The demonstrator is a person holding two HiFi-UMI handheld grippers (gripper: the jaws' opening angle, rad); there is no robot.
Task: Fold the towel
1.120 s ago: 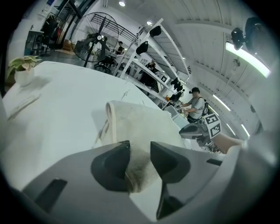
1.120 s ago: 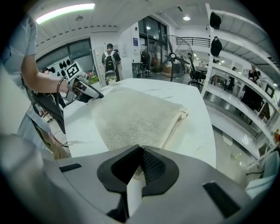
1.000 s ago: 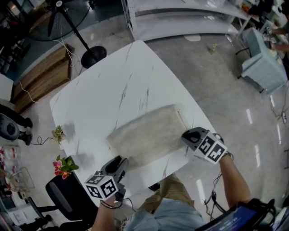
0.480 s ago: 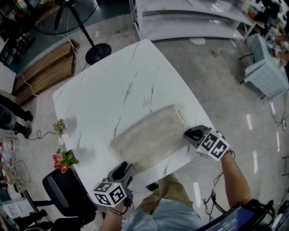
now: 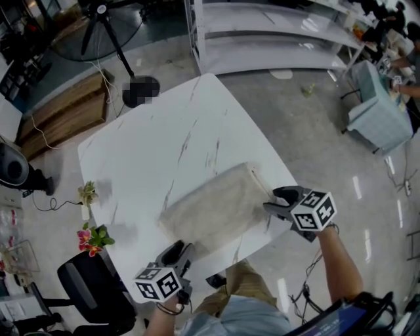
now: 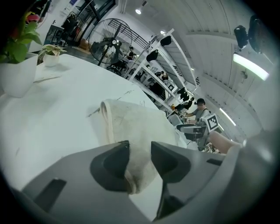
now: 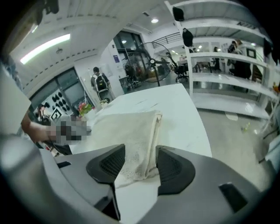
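A beige towel [image 5: 213, 207] lies folded into a long strip on the white marble table [image 5: 164, 138]. My right gripper [image 5: 272, 200] sits at the strip's right end. Its jaws have just been opening and now stand open, with the towel's folded corner [image 7: 127, 127] lying loose between the pads [image 7: 141, 159]. My left gripper [image 5: 178, 249] is at the near left corner by the table's front edge. Its jaws, eased slightly wider, are open around the towel's rounded fold [image 6: 131, 127], which lies in the gap [image 6: 140, 151] on the table.
Two small potted plants [image 5: 85, 193] [image 5: 92, 237] stand at the table's left edge, and a white pot [image 6: 17, 74] is close to my left gripper. A black chair [image 5: 92, 289] is beside the near left corner. A fan stand [image 5: 98, 20] and white shelving [image 5: 275, 33] stand beyond the table.
The right gripper has let go of the towel's right end, rolled and lifted a little. The left gripper has shifted slightly along the near edge. The towel lies as before.
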